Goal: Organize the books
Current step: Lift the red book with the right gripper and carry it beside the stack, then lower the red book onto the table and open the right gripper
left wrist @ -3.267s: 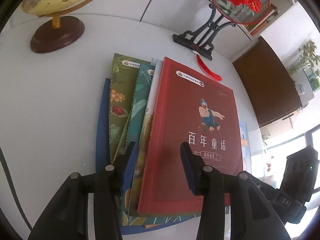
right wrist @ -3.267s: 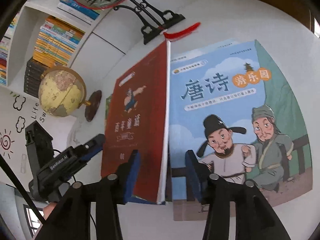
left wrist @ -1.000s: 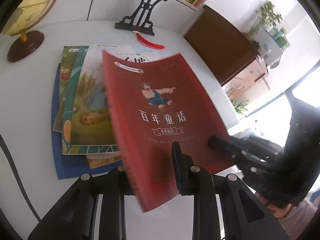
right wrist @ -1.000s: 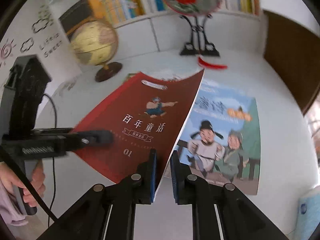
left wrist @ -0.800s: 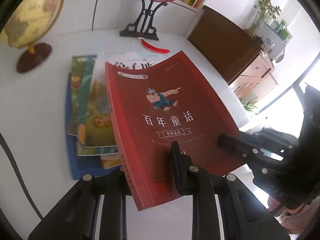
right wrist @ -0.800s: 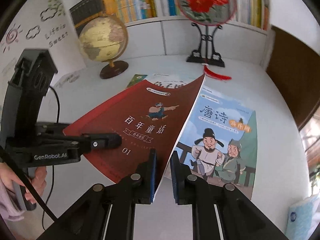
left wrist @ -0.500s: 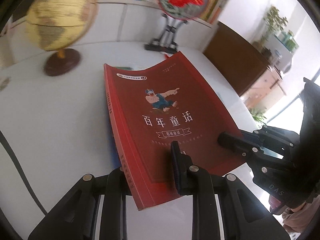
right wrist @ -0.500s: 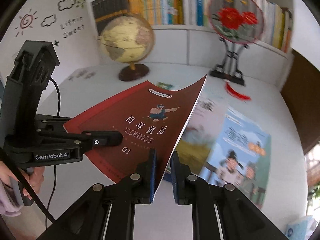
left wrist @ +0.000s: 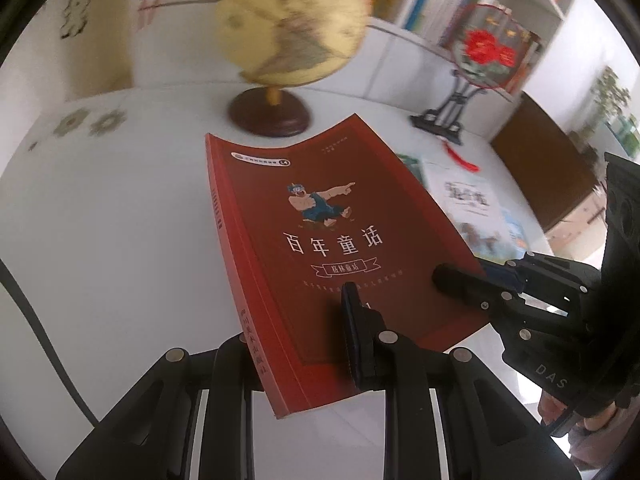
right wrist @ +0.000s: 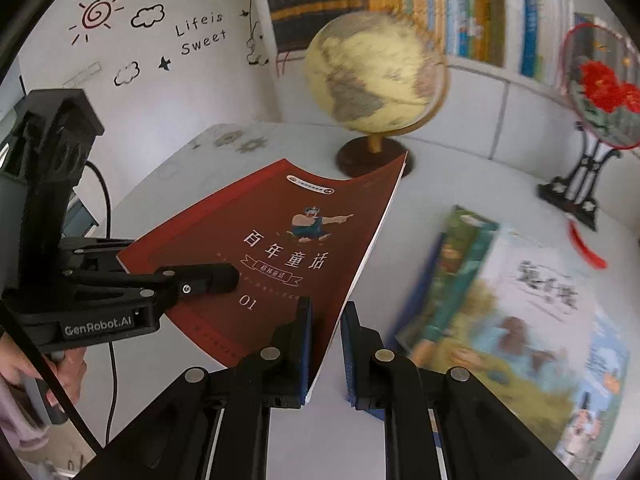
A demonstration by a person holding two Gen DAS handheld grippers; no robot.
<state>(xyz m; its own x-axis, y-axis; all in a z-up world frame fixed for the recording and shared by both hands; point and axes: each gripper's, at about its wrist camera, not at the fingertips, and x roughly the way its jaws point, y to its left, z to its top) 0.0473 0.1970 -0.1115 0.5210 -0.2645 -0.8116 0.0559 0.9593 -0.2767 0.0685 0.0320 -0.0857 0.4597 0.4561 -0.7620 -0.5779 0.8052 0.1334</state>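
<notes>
A thick red paperback book (left wrist: 320, 240) with white Chinese title lettering and a small cartoon figure on its cover is held above the white counter (left wrist: 100, 220), lifted clear of it and tilted. It is clamped at its near edge by both grippers. The left gripper (left wrist: 304, 340) is clenched on the near corner beside the spine, one finger lying on the cover and the other hidden beneath the book. The right gripper (right wrist: 324, 344) is clenched on the page-edge side, its blue-padded fingers (right wrist: 306, 340) pressed against cover and underside. In the right wrist view the left gripper is seen held by a hand (right wrist: 24, 364) at the left edge. A blurred stack of colourful picture books (right wrist: 500, 312) lies flat on the counter to the right of the red book. A yellowish globe on a dark wooden base (right wrist: 376, 80) stands behind the book, and a round red-flowered fan on a black stand (right wrist: 600, 92) stands further right.
</notes>
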